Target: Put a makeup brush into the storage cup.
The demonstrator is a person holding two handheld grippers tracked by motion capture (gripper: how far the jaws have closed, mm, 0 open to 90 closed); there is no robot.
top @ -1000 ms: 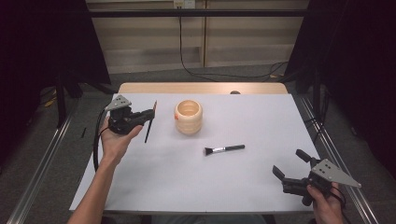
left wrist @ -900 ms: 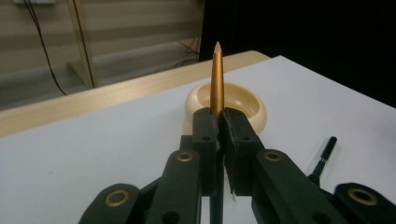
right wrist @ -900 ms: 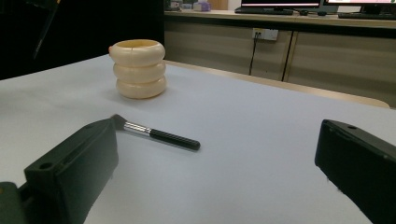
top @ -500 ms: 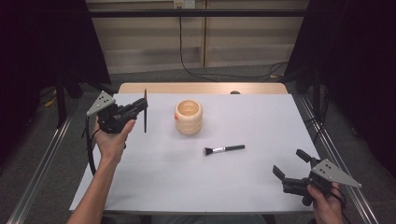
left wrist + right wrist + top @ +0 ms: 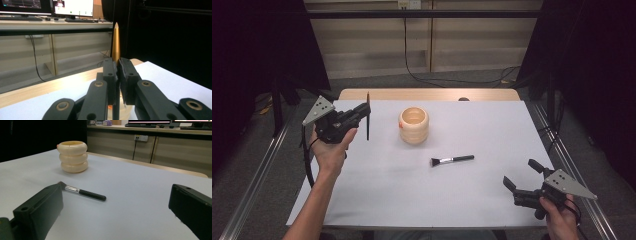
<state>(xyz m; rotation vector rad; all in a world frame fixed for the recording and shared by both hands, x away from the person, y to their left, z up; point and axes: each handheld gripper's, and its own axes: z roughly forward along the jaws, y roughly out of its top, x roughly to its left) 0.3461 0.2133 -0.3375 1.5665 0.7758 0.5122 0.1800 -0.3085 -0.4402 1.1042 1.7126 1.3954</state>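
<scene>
Thin stick-like brush (image 5: 368, 116) clamped between the jaws of the left hand-held gripper (image 5: 360, 111), upper left of the high view, lifted clear of the counter (image 5: 422, 200). It stands upright. In the left gripper view its upper part is a smooth, gold-coloured taper ending in a point (image 5: 115, 42), with a slim dark shaft running down below the jaws. Jaws are matt black, blocky, pressed together on it.

Just right of it in the high view: a cream holder (image 5: 414, 125), shaped like three stacked rounded rings, glossy, open at the top, with a small orange spot on its side. It stands on the counter, apart from the brush.

Further out, near frame centre: a second brush (image 5: 451, 160) lying flat, with a black handle, silver ferrule and dark bristle tuft.

Counter surface is a pale, matt sheet over a wooden top.

Right hand-held gripper (image 5: 523, 176), lower right, jaws standing wide apart with nothing between them.

Against a second ago: the held brush was tilted, now vertical; left hand sits higher and further left in frame. Right hand, holder and lying brush unchanged.
</scene>
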